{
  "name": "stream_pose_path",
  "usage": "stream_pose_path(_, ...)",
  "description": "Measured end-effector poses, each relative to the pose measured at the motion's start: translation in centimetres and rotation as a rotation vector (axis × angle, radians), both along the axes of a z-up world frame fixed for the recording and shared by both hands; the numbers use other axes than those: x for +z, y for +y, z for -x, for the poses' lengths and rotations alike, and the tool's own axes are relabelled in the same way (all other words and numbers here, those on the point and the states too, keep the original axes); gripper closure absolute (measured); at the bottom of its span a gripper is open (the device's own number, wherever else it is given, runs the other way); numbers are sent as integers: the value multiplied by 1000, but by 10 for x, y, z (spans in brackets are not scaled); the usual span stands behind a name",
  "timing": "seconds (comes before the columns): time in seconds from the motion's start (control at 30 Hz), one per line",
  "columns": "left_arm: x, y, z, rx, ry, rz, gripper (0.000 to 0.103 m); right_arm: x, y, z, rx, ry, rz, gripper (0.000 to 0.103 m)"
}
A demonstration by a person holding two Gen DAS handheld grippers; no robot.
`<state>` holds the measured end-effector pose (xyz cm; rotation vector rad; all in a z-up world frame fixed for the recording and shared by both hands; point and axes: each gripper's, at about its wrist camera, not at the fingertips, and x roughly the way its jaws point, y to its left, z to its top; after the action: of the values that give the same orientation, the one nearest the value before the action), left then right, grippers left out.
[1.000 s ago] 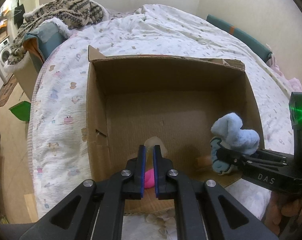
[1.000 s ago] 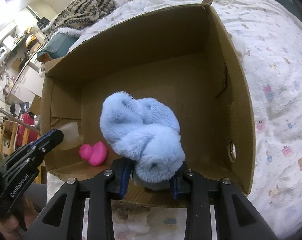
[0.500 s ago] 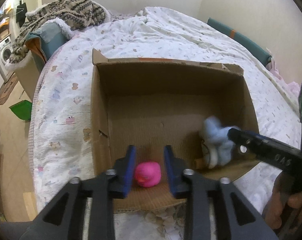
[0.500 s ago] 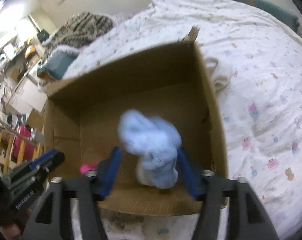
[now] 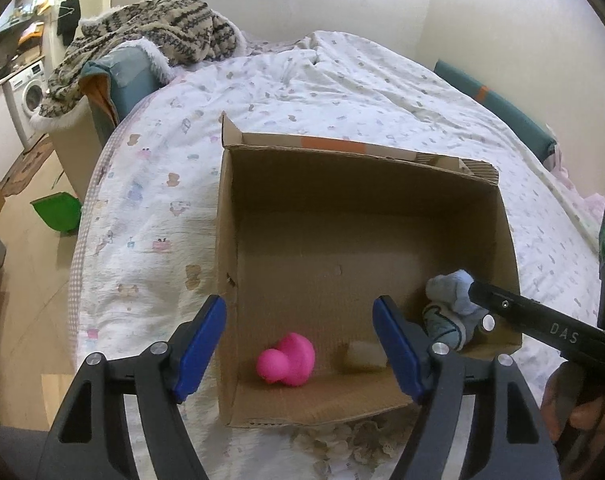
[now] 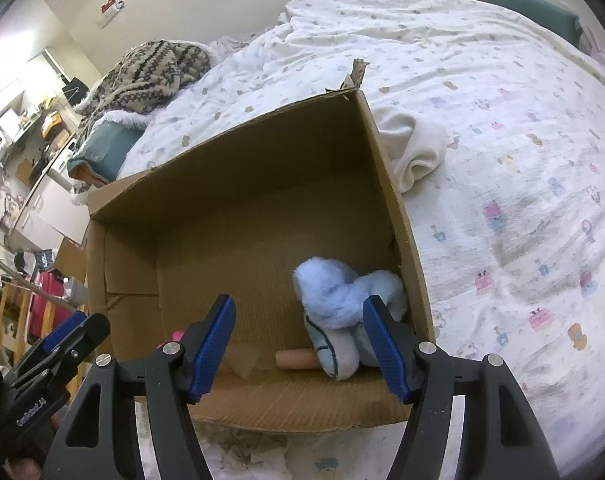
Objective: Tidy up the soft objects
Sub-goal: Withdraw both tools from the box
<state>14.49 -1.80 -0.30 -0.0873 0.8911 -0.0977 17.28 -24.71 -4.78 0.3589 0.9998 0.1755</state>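
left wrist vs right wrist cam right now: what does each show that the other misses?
Left only: the whole pink toy, a washing machine and a green bin.
Right only: a cream cloth outside the box's right wall and a tan cylinder beside the plush.
Both: the box, the blue plush in its near right corner, the bed, the knit blanket, and both grippers open.

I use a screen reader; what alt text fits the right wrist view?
An open right gripper hangs over a cardboard box on a bed, with a fluffy blue plush toy lying unheld in the box's right corner. A white cloth lies on the bedspread outside.
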Motion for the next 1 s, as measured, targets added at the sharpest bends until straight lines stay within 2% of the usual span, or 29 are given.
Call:
stream_pose_path(0.47, 14, 6, 22, 8, -42, -36, 30, 8, -3, 21, -16, 23, 3, 32)
stream_pose_path(0.77, 19, 13, 50, 21, -52, -39, 30, 11, -7, 49, -14, 32, -9, 22)
stream_pose_path(1.0, 15, 12, 67, 17, -28, -43, 30, 11, -3, 71, 3, 41, -15, 20)
